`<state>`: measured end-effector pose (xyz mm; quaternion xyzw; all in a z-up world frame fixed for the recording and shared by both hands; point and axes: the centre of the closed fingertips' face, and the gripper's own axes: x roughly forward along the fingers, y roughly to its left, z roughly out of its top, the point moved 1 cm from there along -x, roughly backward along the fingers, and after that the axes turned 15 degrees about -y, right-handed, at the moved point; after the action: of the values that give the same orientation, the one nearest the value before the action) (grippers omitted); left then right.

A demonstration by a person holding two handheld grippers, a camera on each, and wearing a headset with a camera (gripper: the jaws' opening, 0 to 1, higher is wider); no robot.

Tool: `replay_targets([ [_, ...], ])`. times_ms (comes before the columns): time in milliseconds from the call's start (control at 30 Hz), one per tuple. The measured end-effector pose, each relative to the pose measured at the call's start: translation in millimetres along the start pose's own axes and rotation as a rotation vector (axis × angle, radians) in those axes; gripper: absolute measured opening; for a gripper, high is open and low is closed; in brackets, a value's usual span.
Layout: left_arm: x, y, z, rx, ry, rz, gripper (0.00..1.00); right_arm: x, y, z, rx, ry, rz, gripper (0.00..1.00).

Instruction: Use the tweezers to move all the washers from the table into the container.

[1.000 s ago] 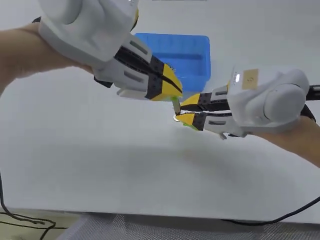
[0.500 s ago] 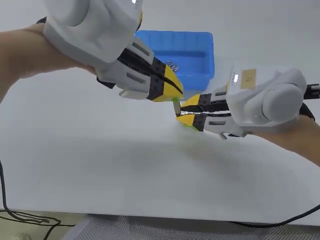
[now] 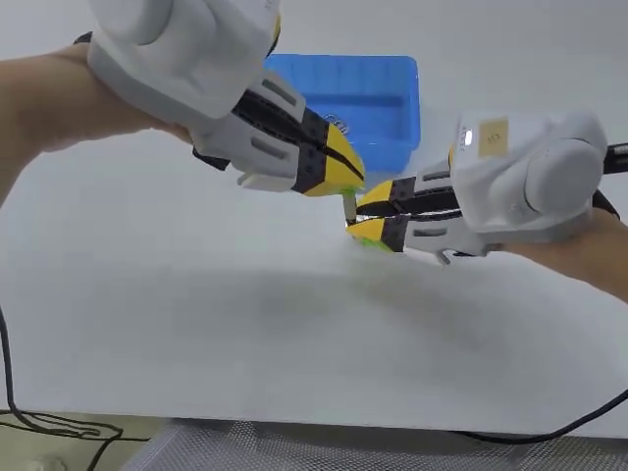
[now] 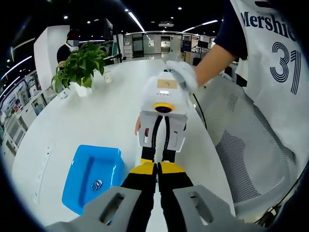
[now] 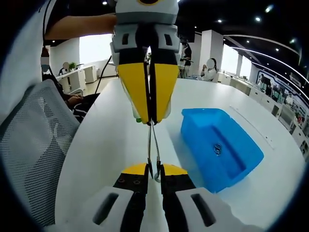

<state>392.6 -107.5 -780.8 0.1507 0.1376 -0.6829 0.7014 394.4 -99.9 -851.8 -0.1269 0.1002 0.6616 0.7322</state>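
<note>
Thin metal tweezers (image 3: 347, 204) span the gap between my two grippers, which meet tip to tip above the white table (image 3: 196, 294). The left gripper (image 3: 350, 177) comes in from the upper left, shut on one end of the tweezers. The right gripper (image 3: 359, 218) comes in from the right. In the right gripper view the tweezers (image 5: 152, 145) run from the left gripper (image 5: 150, 118) down into the right gripper (image 5: 154, 171), which is shut on their tips. Just behind stands the blue container (image 3: 388, 83) with washers (image 3: 337, 126) inside. The same washers (image 5: 217, 148) lie on the container's floor (image 5: 236, 150).
In the left gripper view the container (image 4: 104, 162) lies left of my jaws, a potted plant (image 4: 79, 67) stands far off on the table, and a mesh chair (image 4: 241, 145) is at the right. A cable (image 3: 39, 427) hangs below the table's front edge.
Both grippers stay tip to tip on the tweezers. The right gripper's body has risen slightly, and the head camera has shifted a little.
</note>
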Motion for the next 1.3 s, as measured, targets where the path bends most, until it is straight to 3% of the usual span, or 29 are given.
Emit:
replay_targets([
  [133, -0.1, 1.1, 0.0, -0.005, -0.001, 0.003, 0.05, 0.5, 1.2, -0.1, -0.009, 0.003, 0.025, 0.10],
  [667, -3.3, -3.4, 7.6, -0.009, 0.009, -0.002, 0.05, -3.1, 2.7, 4.0, 0.017, -0.012, 0.035, 0.09],
  [1133, -19.2, -0.6, 43.0, 0.060, 0.002, 0.010, 0.05, -12.1, -3.6, 38.8, -0.029, -0.044, 0.033, 0.09],
  [1300, -25.0, 2.7, 48.7, 0.092, 0.006, 0.007, 0.05, -15.4, -8.0, 50.1, -0.055, -0.049, 0.023, 0.09],
])
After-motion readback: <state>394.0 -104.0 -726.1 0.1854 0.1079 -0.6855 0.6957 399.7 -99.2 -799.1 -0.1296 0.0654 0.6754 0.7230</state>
